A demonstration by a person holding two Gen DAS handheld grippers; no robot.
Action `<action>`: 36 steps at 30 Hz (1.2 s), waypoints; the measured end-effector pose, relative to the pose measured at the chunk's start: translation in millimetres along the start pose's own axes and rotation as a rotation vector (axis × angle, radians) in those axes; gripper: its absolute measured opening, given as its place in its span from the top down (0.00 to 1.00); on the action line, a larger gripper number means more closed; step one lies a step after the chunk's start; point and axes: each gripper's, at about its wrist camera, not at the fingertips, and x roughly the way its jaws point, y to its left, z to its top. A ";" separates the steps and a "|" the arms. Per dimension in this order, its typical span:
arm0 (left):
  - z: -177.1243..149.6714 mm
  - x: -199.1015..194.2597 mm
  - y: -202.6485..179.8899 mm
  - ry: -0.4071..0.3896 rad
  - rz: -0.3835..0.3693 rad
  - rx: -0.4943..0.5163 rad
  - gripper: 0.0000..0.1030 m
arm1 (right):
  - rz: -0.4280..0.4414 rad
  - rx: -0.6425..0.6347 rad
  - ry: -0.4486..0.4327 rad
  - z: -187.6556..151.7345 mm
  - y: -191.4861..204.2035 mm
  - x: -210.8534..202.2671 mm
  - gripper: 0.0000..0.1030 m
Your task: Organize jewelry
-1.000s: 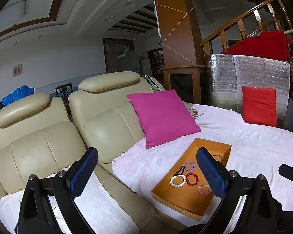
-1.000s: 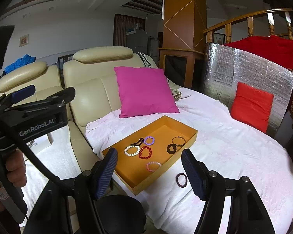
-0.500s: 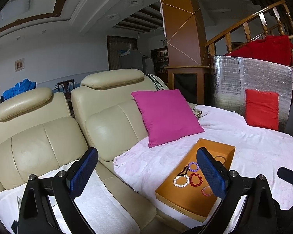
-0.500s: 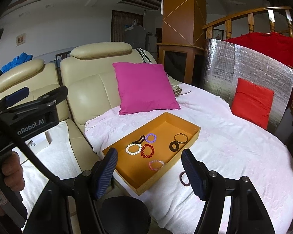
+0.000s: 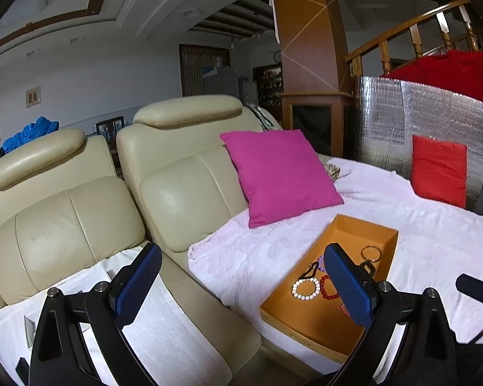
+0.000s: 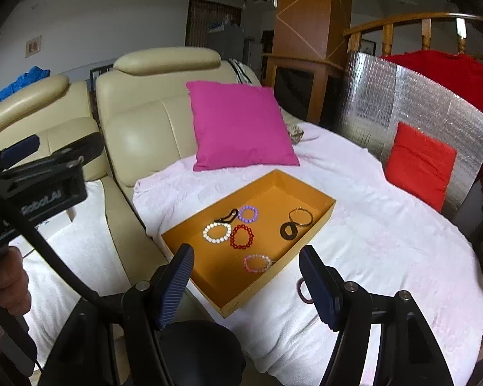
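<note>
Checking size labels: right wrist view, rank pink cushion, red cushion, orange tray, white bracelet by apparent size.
1. Pink cushion
2. Orange tray, close behind; it sits nearer the camera, so this order is unsure
3. Red cushion, farther back
4. White bracelet, by far the smallest

Both views are taken from the wrists, looking forward and somewhat downward along each gripper's two fingers. The left wrist view is aimed at the cream sofa (image 5: pixel 177 177), with the orange tray (image 5: pixel 309 325) at 4 o'clock. The right wrist view is centred nearer on the same tray (image 6: pixel 209 273). The pink cushion (image 6: pixel 238 125), at 12 o'clock there, is shared.
</note>
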 end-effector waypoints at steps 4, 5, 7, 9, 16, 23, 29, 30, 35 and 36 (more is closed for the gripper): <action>-3.9 16.0 -5.1 0.024 0.009 0.012 0.03 | 0.006 0.010 0.028 5.9 -5.8 21.1 0.31; -4.8 21.8 -6.4 0.032 0.012 0.014 0.03 | 0.008 0.010 0.034 7.9 -7.4 27.3 0.31; -6.1 32.5 -8.1 0.046 0.022 0.015 0.03 | 0.011 0.013 0.040 11.4 -10.1 37.3 0.31; -7.1 41.4 -9.3 0.059 0.028 0.016 0.03 | 0.018 0.014 0.043 15.6 -12.7 47.9 0.31; -11.4 72.4 -13.3 0.106 0.051 0.016 0.03 | 0.037 0.020 0.057 28.0 -18.8 80.2 0.31; -13.3 97.9 -23.4 0.141 0.039 0.024 0.03 | 0.048 0.026 0.086 29.7 -22.6 106.8 0.31; -12.3 111.3 -31.1 0.153 0.023 0.025 0.03 | 0.038 0.035 0.086 28.4 -29.0 117.0 0.31; -12.3 112.7 -32.7 0.154 0.022 0.028 0.03 | 0.040 0.038 0.087 28.5 -29.6 117.6 0.31; -12.7 118.2 -40.9 0.158 0.013 0.043 0.03 | 0.037 0.054 0.091 26.8 -35.4 123.9 0.31; -12.9 118.8 -42.5 0.159 0.009 0.046 0.03 | 0.038 0.058 0.093 26.5 -36.1 125.1 0.31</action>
